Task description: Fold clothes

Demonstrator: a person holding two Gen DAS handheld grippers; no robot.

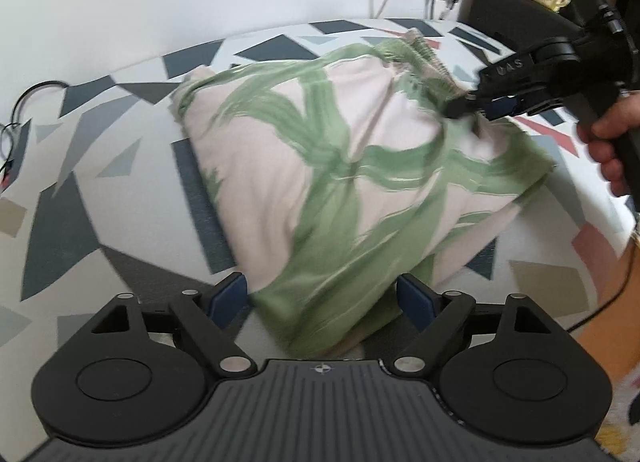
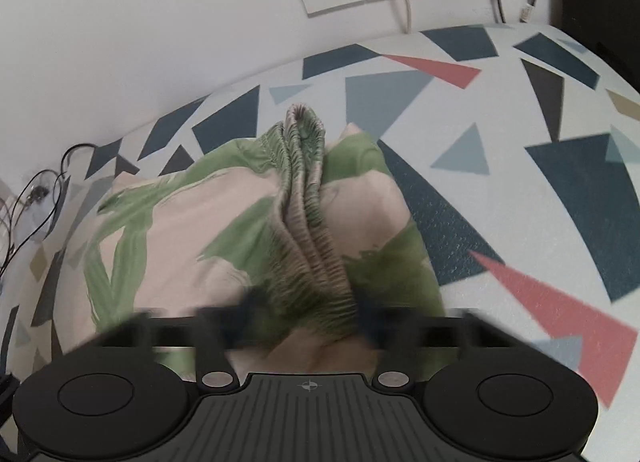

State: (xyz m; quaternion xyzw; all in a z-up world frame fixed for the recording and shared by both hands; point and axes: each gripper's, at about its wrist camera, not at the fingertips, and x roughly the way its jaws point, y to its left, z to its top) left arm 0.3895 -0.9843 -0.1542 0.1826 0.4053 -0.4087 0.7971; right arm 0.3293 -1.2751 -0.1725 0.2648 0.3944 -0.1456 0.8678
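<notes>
Motion blur smears the right gripper (image 2: 304, 322) jaws against the garment's waistband (image 2: 310, 222).

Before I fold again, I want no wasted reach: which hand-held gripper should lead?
The right hand-held gripper. It is already at the elastic waistband of the green-and-pink garment, its fingers astride the bunched band. The left hand-held gripper is open at the near edge, gripping nothing.

A white surface (image 2: 500, 190) patterned with navy, grey and coral triangles runs up to the wall in front of me. A folded green-and-cream garment (image 1: 340, 182) lies directly on it, gathered waistband (image 2: 312, 222) uppermost; thin black cables (image 2: 36, 198) trail across its far left edge.
</notes>
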